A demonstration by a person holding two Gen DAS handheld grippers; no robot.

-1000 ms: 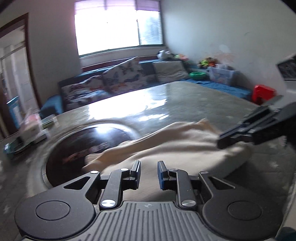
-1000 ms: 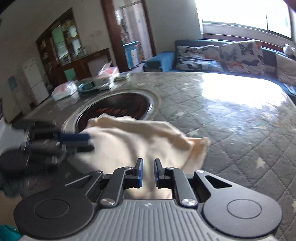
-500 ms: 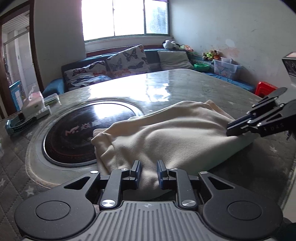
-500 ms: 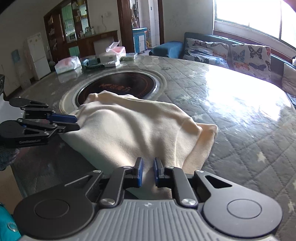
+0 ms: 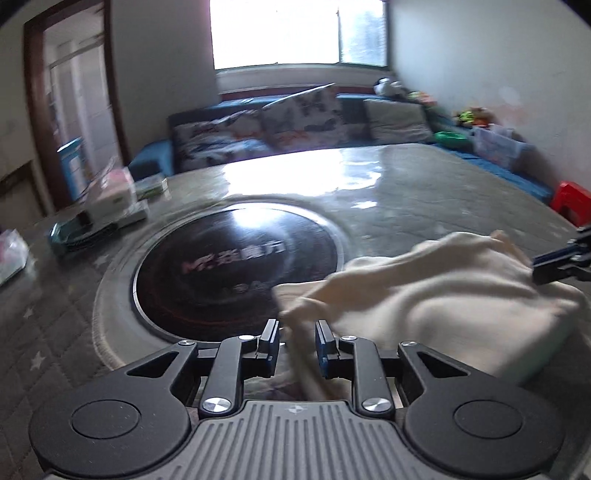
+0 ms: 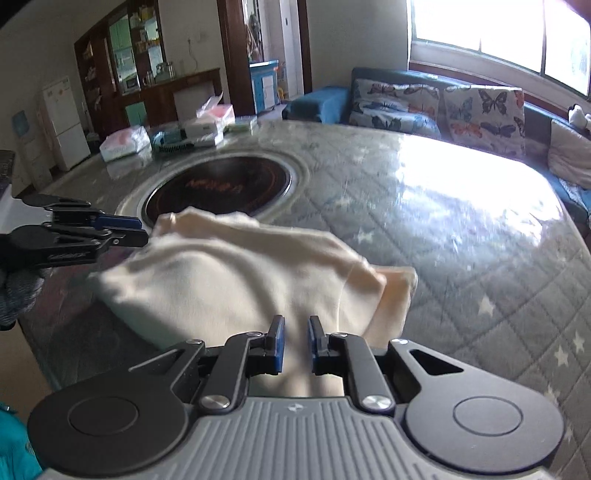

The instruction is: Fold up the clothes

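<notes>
Two hand-held grippers pinch one cream garment [image 6: 236, 273] between them, at the near edge of a wide desk [image 6: 461, 229] covered with a grey quilted, star-dotted cloth under a glossy sheet. The garment is bunched and partly lifted, sagging between the two grips, with its lower part resting on the desk near that edge. One end of the garment lies beside a round dark glass cooktop [image 5: 236, 266] set into the middle of the desk, just overlapping its rim in the left wrist view.

The left gripper [image 5: 297, 343] has its blue-padded fingers [image 5: 271, 338] a little apart, with a narrow strip of the garment running between them; the fabric fills the gap toward the right finger, and the view is blurred. In the right wrist view this gripper reaches in from the left edge, its tips at the garment's far corner.

The right gripper [image 6: 295, 341] has its fingers close together, pinching a fold of the cream fabric that rises between them.

Toward the far left corner of the desk sit tissue packs [image 6: 125, 142] and small boxes [image 6: 205, 125]. Beyond the desk, a blue sofa with butterfly-print cushions [image 6: 484, 107] stands under a bright window [image 5: 295, 33].
</notes>
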